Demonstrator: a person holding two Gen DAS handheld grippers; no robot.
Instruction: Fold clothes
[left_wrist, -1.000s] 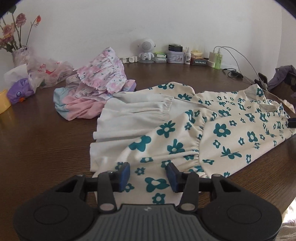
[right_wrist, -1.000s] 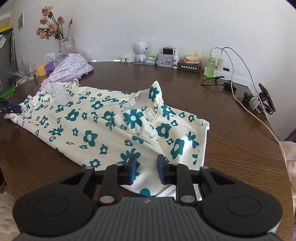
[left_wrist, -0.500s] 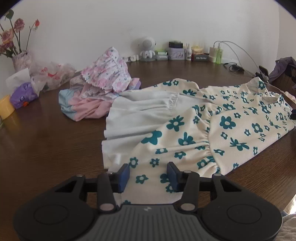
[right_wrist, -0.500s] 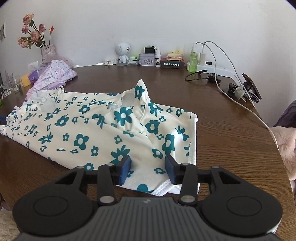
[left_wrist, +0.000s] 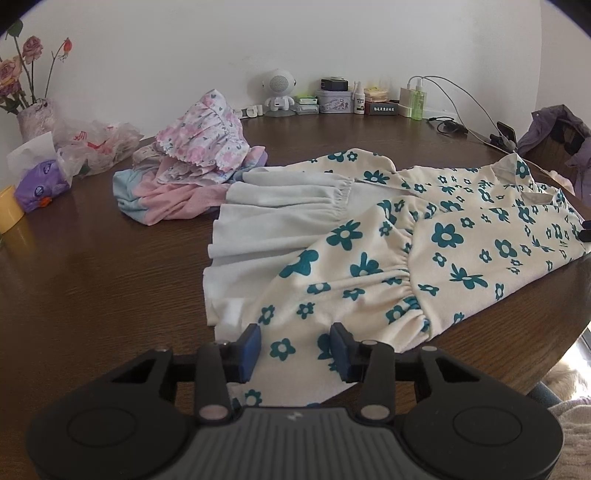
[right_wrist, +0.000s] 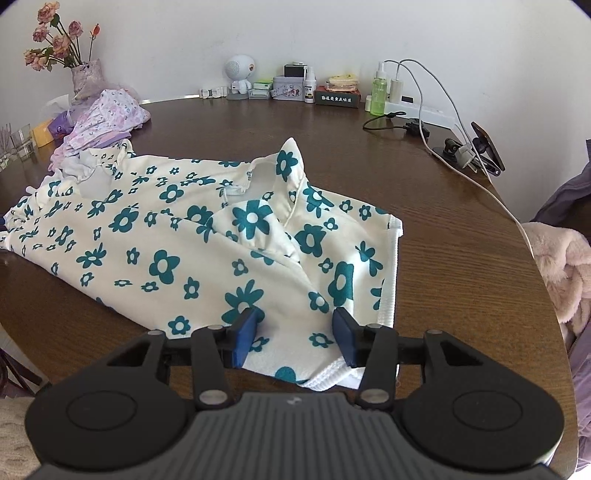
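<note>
A cream dress with teal flowers (left_wrist: 369, 251) lies spread on the dark wooden table (left_wrist: 92, 277), its plain inner side turned up along the far edge. My left gripper (left_wrist: 295, 350) hovers low over the skirt hem. Its jaws are closing with the cloth lying between the blue pads (left_wrist: 251, 349), which do not press on it. In the right wrist view the dress (right_wrist: 184, 240) shows its collar and shoulder end. My right gripper (right_wrist: 295, 336) stands open over the near corner by the white ribbed edge, gripping nothing.
A heap of pink floral clothes (left_wrist: 195, 162) lies just beyond the dress. A vase of roses (right_wrist: 86, 75), small bottles and boxes (right_wrist: 306, 90) and a power strip with cables (right_wrist: 443, 140) line the far side. A fluffy pink garment (right_wrist: 561, 266) hangs off the right table edge.
The right jaws have spread from nearly shut to open. Both grippers have drawn back a little toward the near ends of the dress. The left jaws are slightly narrower.
</note>
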